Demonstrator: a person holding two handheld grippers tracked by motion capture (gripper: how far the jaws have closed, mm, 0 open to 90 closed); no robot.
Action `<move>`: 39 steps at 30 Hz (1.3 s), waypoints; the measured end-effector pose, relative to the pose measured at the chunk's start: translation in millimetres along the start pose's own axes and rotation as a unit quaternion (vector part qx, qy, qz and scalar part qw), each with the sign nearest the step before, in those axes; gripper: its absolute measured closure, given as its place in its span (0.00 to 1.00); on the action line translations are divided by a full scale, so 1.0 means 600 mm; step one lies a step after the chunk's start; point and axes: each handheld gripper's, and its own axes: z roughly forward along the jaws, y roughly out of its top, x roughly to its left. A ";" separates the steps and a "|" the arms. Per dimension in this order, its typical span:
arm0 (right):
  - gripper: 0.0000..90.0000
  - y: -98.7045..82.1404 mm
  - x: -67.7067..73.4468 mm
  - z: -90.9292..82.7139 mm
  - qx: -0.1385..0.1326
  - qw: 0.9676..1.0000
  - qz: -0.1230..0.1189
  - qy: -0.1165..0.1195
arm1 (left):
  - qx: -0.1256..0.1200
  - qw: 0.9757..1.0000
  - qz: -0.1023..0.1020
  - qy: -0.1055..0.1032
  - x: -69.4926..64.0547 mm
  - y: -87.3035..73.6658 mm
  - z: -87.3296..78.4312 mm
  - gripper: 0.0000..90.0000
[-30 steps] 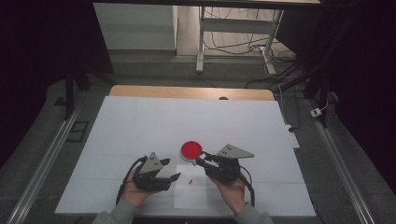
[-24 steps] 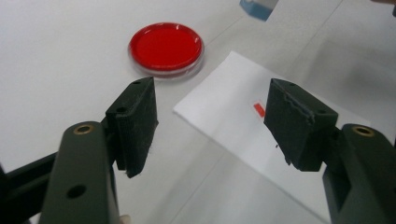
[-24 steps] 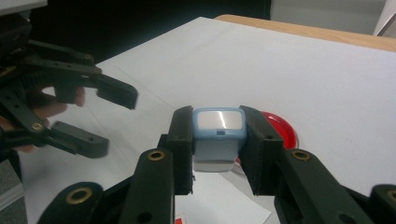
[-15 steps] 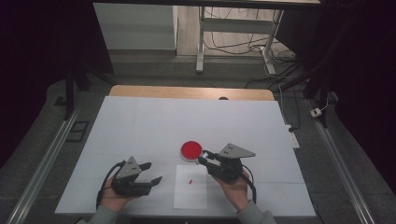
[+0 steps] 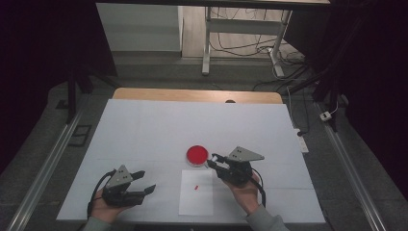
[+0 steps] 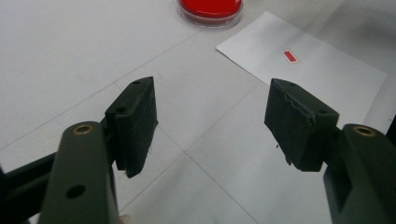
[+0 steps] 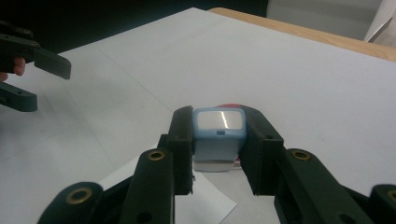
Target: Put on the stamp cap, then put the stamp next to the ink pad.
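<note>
My right claw point(image 7: 218, 154) pinches the small blue stamp point(image 7: 219, 133) upright just near the red ink pad point(image 5: 197, 155), ready for inking; my left claw point(image 5: 144, 183) waits spread, left of the paper point(image 5: 196, 192).

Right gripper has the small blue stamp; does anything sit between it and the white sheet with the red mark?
Nothing visible does. The right gripper is shut on the stamp just above the sheet's near edge. The red pad lies beyond, to the side.
</note>
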 end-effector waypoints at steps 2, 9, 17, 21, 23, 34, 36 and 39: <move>0.74 0.000 -0.002 0.000 0.003 1.000 -0.005 -0.001 | 0.001 1.000 -0.001 0.000 0.001 0.000 0.002 0.38; 0.74 0.000 -0.014 0.002 0.010 1.000 -0.015 -0.016 | 0.002 1.000 0.000 0.001 0.003 0.000 0.003 0.37; 0.74 0.000 -0.029 0.005 0.017 0.999 -0.007 -0.030 | 0.010 1.000 0.001 0.001 0.003 -0.001 0.007 0.36; 0.74 0.001 -0.036 0.008 0.023 0.999 -0.006 -0.034 | 0.012 1.000 0.000 0.000 0.002 -0.001 0.009 0.36; 0.74 0.001 -0.039 0.010 0.023 0.999 -0.002 -0.037 | 0.013 1.000 0.000 0.000 0.001 -0.001 0.010 0.36; 0.74 0.011 -0.061 0.026 0.033 0.998 0.003 -0.058 | 0.015 1.000 0.000 0.001 0.001 -0.001 0.012 0.36; 0.74 0.011 -0.066 0.032 0.039 0.997 0.001 -0.063 | 0.015 1.000 0.000 0.001 0.001 -0.001 0.012 0.36; 0.74 0.012 -0.073 0.037 0.042 0.996 0.003 -0.073 | 0.016 1.000 -0.001 0.001 0.003 -0.002 0.012 0.36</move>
